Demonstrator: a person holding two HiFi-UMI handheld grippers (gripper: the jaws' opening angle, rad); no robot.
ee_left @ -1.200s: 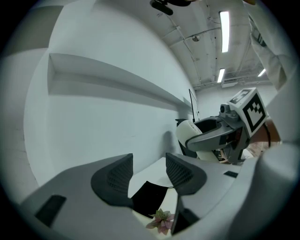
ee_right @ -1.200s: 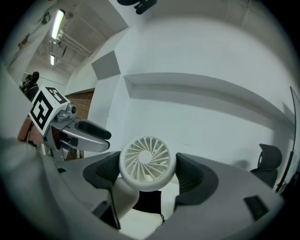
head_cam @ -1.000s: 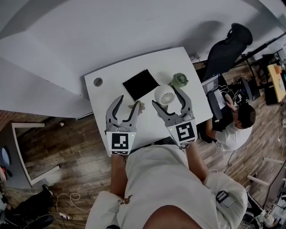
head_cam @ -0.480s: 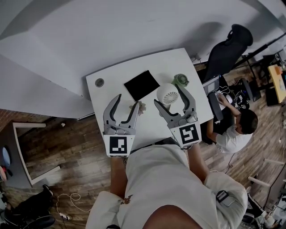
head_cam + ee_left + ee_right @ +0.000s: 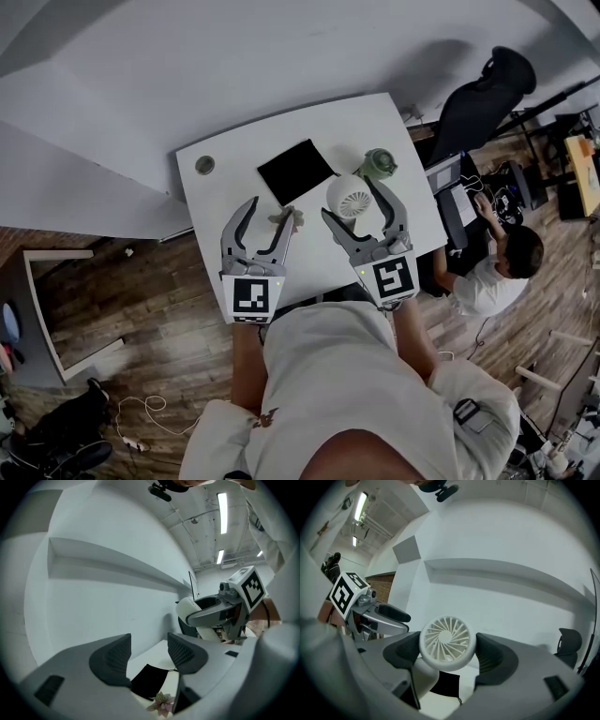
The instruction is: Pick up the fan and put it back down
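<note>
1. Fan (image 5: pixel 447 642): white, with a round head, a radial-vane grille around a plain hub, and a thick white stem underneath.
2. The grille faces back along your right tongs (image 5: pixel 449 657) toward you. The head-to-stem axis is tilted, and the stem slants down-left in the right gripper view.
3. Your right tongs clamp the round head, one pad on each side.
4. The fan is near the worktop's (image 5: pixel 225 197) right edge, and a green pot (image 5: pixel 378 165) sits just beyond it toward the far right corner.
5. Your left tongs (image 5: pixel 149 656) are spread wide with nothing gripped.

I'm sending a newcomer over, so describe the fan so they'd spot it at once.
Find the white desk, then its right half, near the small green container. The fan is the round white thing with a spoked grille, gripped between the right hand-held gripper's jaws.
</note>
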